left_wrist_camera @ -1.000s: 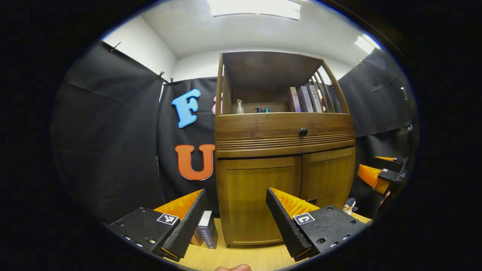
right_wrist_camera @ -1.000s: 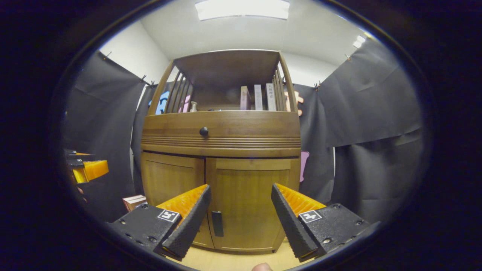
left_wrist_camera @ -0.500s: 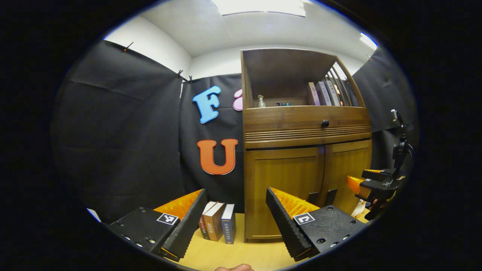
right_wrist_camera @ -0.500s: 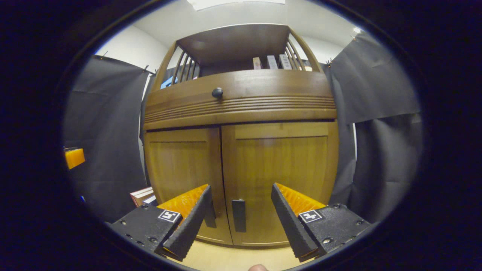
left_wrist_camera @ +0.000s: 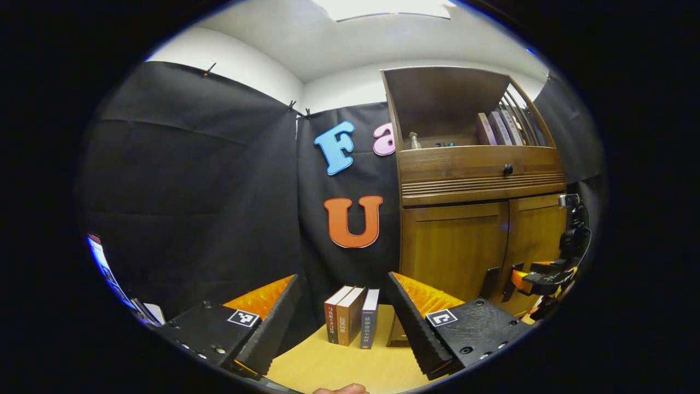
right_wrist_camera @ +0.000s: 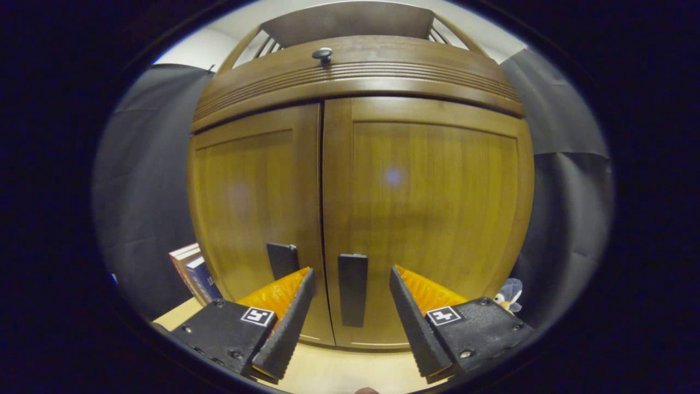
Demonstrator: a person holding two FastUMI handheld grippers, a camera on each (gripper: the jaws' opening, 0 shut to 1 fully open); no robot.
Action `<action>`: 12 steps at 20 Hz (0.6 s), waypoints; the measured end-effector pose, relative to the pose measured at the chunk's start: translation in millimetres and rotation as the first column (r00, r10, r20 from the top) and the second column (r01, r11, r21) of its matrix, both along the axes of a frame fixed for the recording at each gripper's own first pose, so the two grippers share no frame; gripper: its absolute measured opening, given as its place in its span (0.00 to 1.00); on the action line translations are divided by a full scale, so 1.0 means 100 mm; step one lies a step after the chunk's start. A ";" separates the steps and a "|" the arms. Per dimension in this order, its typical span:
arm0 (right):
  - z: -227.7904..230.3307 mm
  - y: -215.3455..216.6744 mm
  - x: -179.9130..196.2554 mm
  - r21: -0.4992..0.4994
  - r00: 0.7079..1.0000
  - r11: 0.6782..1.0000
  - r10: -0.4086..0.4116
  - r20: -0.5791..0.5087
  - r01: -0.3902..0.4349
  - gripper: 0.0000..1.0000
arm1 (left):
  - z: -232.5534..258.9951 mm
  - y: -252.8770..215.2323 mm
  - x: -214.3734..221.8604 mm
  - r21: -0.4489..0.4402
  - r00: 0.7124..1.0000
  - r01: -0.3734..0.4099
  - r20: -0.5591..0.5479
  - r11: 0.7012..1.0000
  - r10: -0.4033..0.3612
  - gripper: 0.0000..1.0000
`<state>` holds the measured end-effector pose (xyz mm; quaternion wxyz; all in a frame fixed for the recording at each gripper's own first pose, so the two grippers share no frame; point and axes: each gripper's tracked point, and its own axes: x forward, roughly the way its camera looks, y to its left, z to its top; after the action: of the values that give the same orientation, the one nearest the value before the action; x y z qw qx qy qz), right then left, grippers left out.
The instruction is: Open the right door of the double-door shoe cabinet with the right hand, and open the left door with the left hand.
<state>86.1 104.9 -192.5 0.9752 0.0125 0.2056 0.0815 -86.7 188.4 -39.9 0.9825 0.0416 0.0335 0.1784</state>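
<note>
on the tabletop, shoe cabinet doors closed.

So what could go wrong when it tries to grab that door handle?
The right gripper is open, with the right door's handle lined up between its fingers. The left door's handle sits close beside it, so a finger might bump or catch that one instead. The left gripper points at the books, off to the cabinet's side, so it may need a big swing over.

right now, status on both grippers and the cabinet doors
Right gripper open, straddling right door handle, not clamped. Left gripper open, aimed left of the cabinet. Both doors shut. Nothing in the way.
</note>
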 end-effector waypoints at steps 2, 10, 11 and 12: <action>-0.07 -0.01 0.05 -0.009 1.000 1.000 -0.001 0.002 0.001 0.81 | -0.01 0.05 -0.03 -0.007 1.000 -0.018 -0.004 1.000 0.018 0.95; -0.34 0.03 0.25 -0.022 0.999 1.000 -0.020 -0.041 0.020 0.62 | -0.01 0.02 -0.06 -0.004 0.999 -0.044 0.001 0.999 0.044 0.95; -0.37 0.04 0.26 -0.028 0.999 0.999 -0.026 -0.040 0.025 0.57 | -0.03 0.03 -0.06 -0.005 0.999 -0.044 -0.001 0.999 0.044 0.95; -0.40 0.05 0.28 -0.039 0.999 0.999 -0.032 -0.040 0.030 0.54 | -0.03 0.03 -0.05 -0.006 0.999 -0.043 -0.003 0.999 0.043 0.95</action>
<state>114.1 110.0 -232.9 0.9720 -0.0014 0.2268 0.0622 -91.2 191.9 -42.5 0.9785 0.0384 0.0363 0.1995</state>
